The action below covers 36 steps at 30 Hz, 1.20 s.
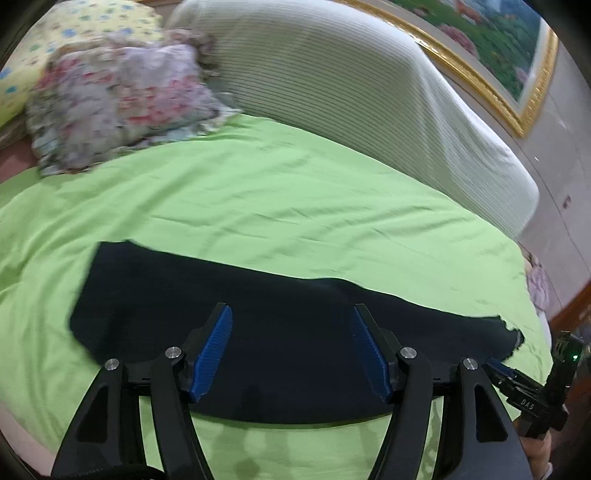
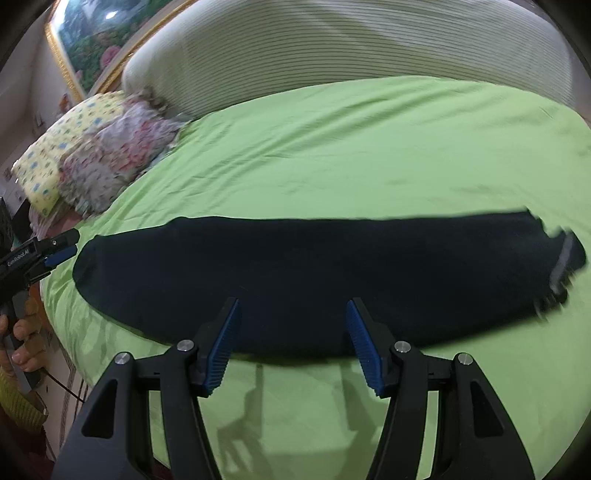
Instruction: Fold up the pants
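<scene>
Dark navy pants [image 1: 288, 332] lie flat in a long strip across the green bed sheet [image 1: 258, 206]; they show in the right wrist view [image 2: 314, 280] too, with the waistband end at the right. My left gripper [image 1: 291, 314] is open and empty, hovering over the pants. My right gripper [image 2: 293, 306] is open and empty above the near edge of the pants. The left gripper [image 2: 62, 251] shows at the left edge of the right wrist view, beyond the pants' left end. The right gripper [image 1: 502, 369] shows at the right edge of the left wrist view.
A floral pillow [image 1: 122, 99] and a yellow patterned pillow [image 1: 74, 33] lie at the head of the bed. A ribbed white headboard [image 1: 351, 92] curves behind the sheet [image 2: 369, 147]. A gold-framed picture [image 1: 480, 44] hangs on the wall.
</scene>
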Each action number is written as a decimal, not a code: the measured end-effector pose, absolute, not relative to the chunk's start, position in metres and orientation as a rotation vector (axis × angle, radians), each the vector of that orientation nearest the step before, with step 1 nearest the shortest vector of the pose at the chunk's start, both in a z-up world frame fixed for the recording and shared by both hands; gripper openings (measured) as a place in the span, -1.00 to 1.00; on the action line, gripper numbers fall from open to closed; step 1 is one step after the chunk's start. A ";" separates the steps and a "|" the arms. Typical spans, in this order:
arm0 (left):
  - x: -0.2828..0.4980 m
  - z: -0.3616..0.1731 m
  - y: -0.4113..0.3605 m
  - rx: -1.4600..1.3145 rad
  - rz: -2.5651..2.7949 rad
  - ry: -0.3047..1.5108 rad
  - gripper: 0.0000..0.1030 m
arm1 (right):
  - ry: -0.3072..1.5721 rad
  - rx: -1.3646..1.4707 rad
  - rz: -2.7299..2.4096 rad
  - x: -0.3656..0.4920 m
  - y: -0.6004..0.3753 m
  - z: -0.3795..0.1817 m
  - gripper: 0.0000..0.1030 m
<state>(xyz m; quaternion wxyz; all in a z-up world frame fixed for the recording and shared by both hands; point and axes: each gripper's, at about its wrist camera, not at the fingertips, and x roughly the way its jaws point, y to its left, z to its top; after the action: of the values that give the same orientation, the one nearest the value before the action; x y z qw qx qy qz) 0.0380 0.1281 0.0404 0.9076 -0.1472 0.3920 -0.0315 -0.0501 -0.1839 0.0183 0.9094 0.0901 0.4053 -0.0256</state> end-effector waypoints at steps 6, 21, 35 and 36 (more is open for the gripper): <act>0.056 0.035 0.076 -0.256 -0.185 0.861 0.36 | 0.808 0.259 -0.150 -0.076 -0.215 0.016 0.18; 0.088 0.018 -0.032 -0.088 -0.397 0.976 0.41 | 0.708 0.534 -0.299 -0.107 -0.294 0.007 0.18; 0.149 0.005 -0.131 0.086 -0.615 1.089 0.43 | 0.546 0.750 -0.308 -0.103 -0.343 -0.007 -0.29; 0.154 0.003 -0.140 0.100 -0.635 1.098 0.43 | 0.541 0.759 -0.318 -0.103 -0.346 -0.008 -0.70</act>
<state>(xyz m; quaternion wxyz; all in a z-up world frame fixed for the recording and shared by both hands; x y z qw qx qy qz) 0.1536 -0.1398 0.0026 0.8044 0.0466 0.5127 -0.2963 -0.1035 -0.3461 -0.0080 0.8812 0.3645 0.2597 -0.1525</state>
